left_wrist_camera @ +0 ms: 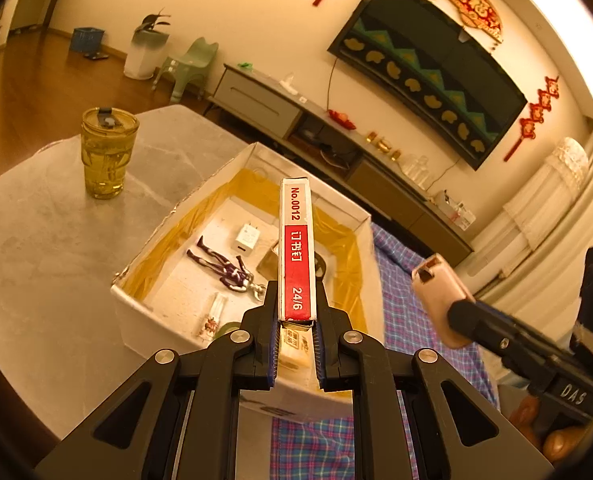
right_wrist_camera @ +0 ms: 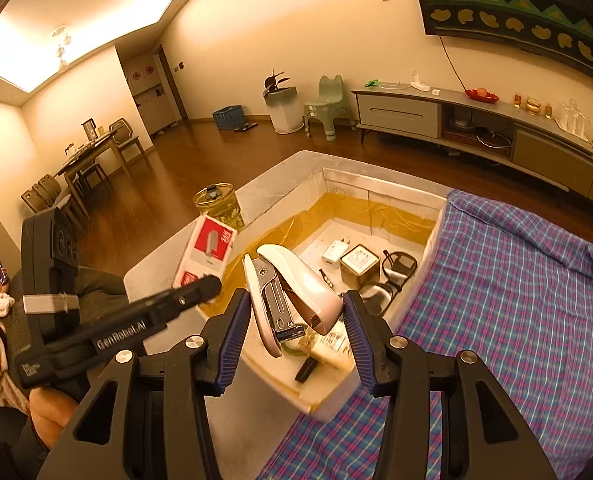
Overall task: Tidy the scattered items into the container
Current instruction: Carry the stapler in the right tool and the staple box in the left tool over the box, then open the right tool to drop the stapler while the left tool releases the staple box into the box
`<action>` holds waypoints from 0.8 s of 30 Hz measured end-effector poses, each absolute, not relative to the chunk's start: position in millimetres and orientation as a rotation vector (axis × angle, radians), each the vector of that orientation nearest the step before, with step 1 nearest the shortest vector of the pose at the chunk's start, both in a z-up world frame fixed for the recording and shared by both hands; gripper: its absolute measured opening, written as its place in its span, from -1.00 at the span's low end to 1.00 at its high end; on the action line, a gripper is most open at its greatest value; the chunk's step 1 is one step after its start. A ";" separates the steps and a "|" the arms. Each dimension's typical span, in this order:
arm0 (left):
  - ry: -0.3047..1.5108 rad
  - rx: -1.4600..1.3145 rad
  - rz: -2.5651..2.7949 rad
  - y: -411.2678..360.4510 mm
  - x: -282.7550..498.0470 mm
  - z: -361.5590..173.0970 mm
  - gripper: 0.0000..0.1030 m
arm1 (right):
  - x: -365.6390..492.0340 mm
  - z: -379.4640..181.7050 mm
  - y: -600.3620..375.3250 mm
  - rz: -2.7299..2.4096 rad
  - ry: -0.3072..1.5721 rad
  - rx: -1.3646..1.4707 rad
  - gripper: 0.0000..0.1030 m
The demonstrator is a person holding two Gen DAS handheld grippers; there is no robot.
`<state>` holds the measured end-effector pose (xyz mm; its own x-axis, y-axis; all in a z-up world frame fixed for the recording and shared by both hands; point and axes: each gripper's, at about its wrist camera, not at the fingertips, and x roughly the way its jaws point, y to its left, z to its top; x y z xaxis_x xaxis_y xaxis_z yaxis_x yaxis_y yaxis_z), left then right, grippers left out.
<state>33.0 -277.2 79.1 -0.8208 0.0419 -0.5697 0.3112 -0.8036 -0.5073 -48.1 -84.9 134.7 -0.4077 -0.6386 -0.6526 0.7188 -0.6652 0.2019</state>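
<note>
Between the pads of the left gripper (left_wrist_camera: 296,354), bottom centre of the left wrist view: staple box (left_wrist_camera: 297,252), pinched by its near end, long axis pointing away up-frame, hanging above the white container (left_wrist_camera: 168,210). Right gripper (right_wrist_camera: 296,336) clamps a pink stapler (right_wrist_camera: 292,292), hinged open, nose toward upper left. Judgement: carry both lower inside the walls before releasing, clear of the toy figure (left_wrist_camera: 226,270) and charger (left_wrist_camera: 247,239).

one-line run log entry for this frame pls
left hand-held gripper: shut on staple box | right hand-held gripper: shut on stapler | both above white container | not released
</note>
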 end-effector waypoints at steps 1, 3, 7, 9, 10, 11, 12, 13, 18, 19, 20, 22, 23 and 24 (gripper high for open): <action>0.913 0.884 -2.713 -278.0 27.5 77.1 -0.73 | -52.5 134.9 -88.5 -2.112 0.148 0.922 -0.05; 0.907 0.911 -2.711 -279.5 16.8 73.2 -0.73 | -62.0 133.9 -96.1 -2.109 0.163 0.935 -0.05; 0.883 0.949 -2.705 -283.3 -2.4 68.7 -0.72 | -81.9 131.4 -113.9 -2.109 0.202 0.963 -0.05; 0.869 0.968 -2.701 -286.8 -10.3 67.0 -0.72 | -93.1 129.2 -122.8 -2.104 0.215 0.983 -0.05; 0.865 0.980 -2.695 -289.2 -13.7 65.4 -0.72 | -98.7 127.7 -127.3 -2.104 0.224 0.993 -0.05; 0.861 0.994 -2.686 -292.1 -17.2 63.4 -0.72 | -104.2 125.9 -131.8 -2.104 0.232 1.006 -0.05; 0.855 1.006 -2.681 -294.7 -19.4 61.8 -0.72 | -109.5 124.5 -136.2 -2.100 0.237 1.018 -0.05; 0.850 1.015 -2.678 -297.3 -20.9 60.3 -0.72 | -115.1 122.6 -140.7 -2.096 0.242 1.030 -0.05; 0.841 1.083 -2.682 -308.9 -31.2 50.9 -0.72 | -146.0 110.8 -164.6 -2.092 0.279 1.097 -0.05; 0.856 1.098 -2.686 -310.2 -33.3 48.7 -0.72 | -151.5 107.9 -169.6 -2.092 0.293 1.111 -0.05; 0.874 1.112 -2.690 -310.9 -35.0 46.4 -0.72 | -157.2 104.1 -175.1 -2.092 0.308 1.125 -0.04; 0.878 1.127 -2.694 -309.4 -36.8 44.7 -0.72 | -169.5 96.7 -186.7 -2.088 0.343 1.154 -0.04; 0.875 1.131 -2.697 -308.7 -37.2 44.2 -0.72 | -175.4 93.2 -191.3 -2.086 0.356 1.170 -0.04; 0.872 1.137 -2.700 -307.8 -38.0 44.0 -0.72 | -182.3 89.3 -196.9 -2.080 0.370 1.190 -0.04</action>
<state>-38.0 -307.8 44.0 -0.7201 0.1372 -0.6802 0.2868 -0.8338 -0.4717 -182.3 -196.9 89.3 -0.3314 -0.4321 -0.8387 0.6947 -0.7132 0.0930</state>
